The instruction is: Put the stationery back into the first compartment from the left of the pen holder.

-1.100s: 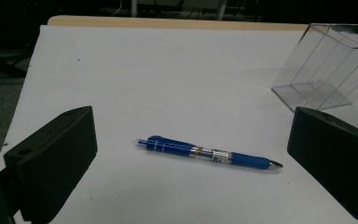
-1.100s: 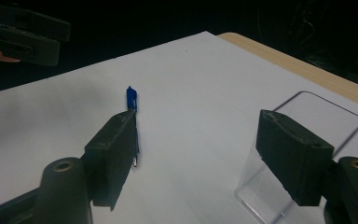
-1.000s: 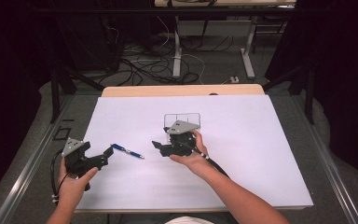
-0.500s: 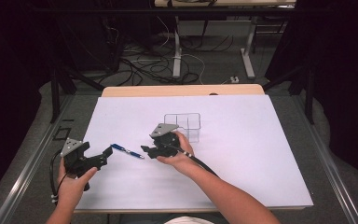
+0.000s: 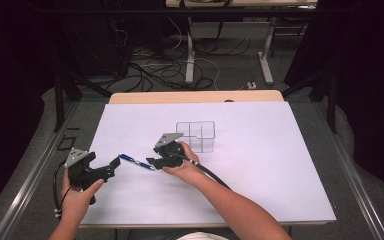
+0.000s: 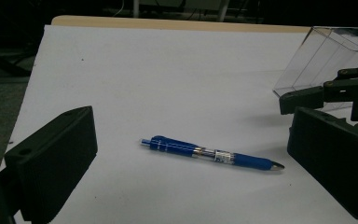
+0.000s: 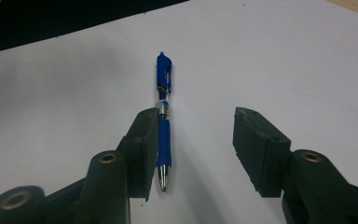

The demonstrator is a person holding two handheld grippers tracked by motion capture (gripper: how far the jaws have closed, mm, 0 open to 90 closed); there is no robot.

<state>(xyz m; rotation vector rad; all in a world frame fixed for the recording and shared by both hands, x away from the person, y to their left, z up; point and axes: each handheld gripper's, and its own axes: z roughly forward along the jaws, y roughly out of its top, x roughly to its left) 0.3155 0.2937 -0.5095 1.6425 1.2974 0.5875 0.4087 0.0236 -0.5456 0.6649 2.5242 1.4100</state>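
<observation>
The blue pen (image 5: 136,162) lies flat on the white sheet (image 5: 260,165) between the 2 grippers. The right gripper (image 5: 152,162) has its jaws apart, just been closing, the pen's tip between them beside 1 pad, ungripped. The left gripper (image 5: 114,165) is wide open, nearby. Beyond stands a clear compartment box (image 5: 196,136). The right gripper view shows the pen's silver tip (image 7: 163,177).
</observation>
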